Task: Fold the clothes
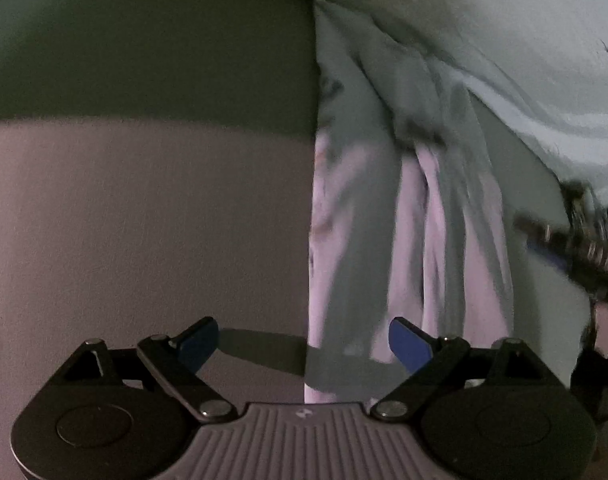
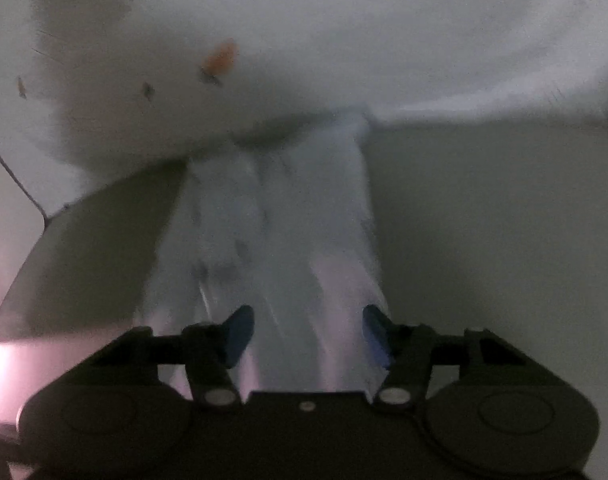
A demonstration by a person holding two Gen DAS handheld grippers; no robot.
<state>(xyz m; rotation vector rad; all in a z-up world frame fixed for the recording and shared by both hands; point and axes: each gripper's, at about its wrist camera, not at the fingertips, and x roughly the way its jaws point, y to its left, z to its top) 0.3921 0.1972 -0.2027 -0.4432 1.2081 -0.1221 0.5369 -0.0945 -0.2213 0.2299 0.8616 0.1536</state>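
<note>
In the left wrist view, going left to right, there is first a bare, dim flat surface [image 1: 144, 220], pinkish near the camera and grey-green farther off, with nothing lying on it. The left gripper [image 1: 304, 344] stands with its 2 blue-padded fingers [image 1: 198, 344] spread wide; the edge of a pale cloth strip runs down between them toward the gripper body, but neither pad presses it, so this tool grips nothing. Right of centre that strip belongs to a pale garment [image 1: 383, 200] with small carrot prints, bunched into long pleats and stretching away to a broader spread of the same cloth along the top right. At the far right edge, blurred, the right gripper [image 1: 575, 248] shows as a dark metal shape beside the cloth. In the right wrist view the pale garment [image 2: 288, 220] fills the middle: a narrow gathered band runs from the wide body of cloth at the top straight down between the right gripper [image 2: 304, 332] fingers. Its pads stand apart at either edge of the band; whether they pinch it is hard to tell through the blur, though the jaws look part open. As for progress, the garment is gathered and lifted or stretched, not lying as a flat, squared stack, so folding looks unfinished; how many folds are in it cannot be read.
</note>
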